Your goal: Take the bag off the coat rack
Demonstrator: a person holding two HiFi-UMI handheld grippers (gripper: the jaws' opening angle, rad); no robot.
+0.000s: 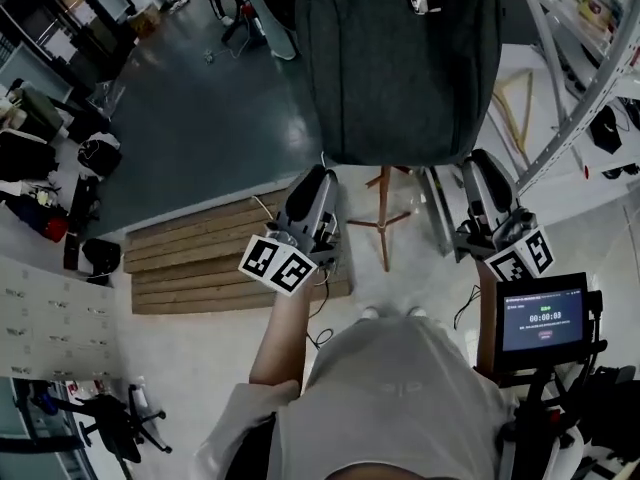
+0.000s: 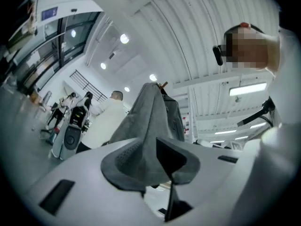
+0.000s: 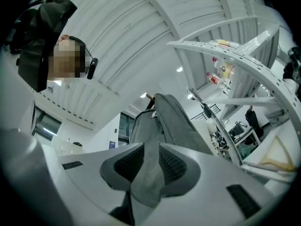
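Observation:
A dark grey backpack [image 1: 400,58] hangs over the wooden coat rack, whose legs [image 1: 383,218] show below it. My left gripper [image 1: 318,183] reaches up under the bag's lower left corner and is shut on its grey fabric [image 2: 148,140]. At the lower right corner my right gripper [image 1: 478,173] is also shut on the fabric [image 3: 150,173], which runs down between its pads. Both gripper views look up along the bag [image 3: 164,121] to the rack's wooden top [image 2: 162,85]. Its top loop is hidden.
A metal shelving frame [image 1: 575,88] stands close on the right. A wooden pallet floor [image 1: 215,258] lies at the left. A screen on a stand [image 1: 543,318] sits by my right arm. Other people and a machine [image 2: 70,121] stand further off.

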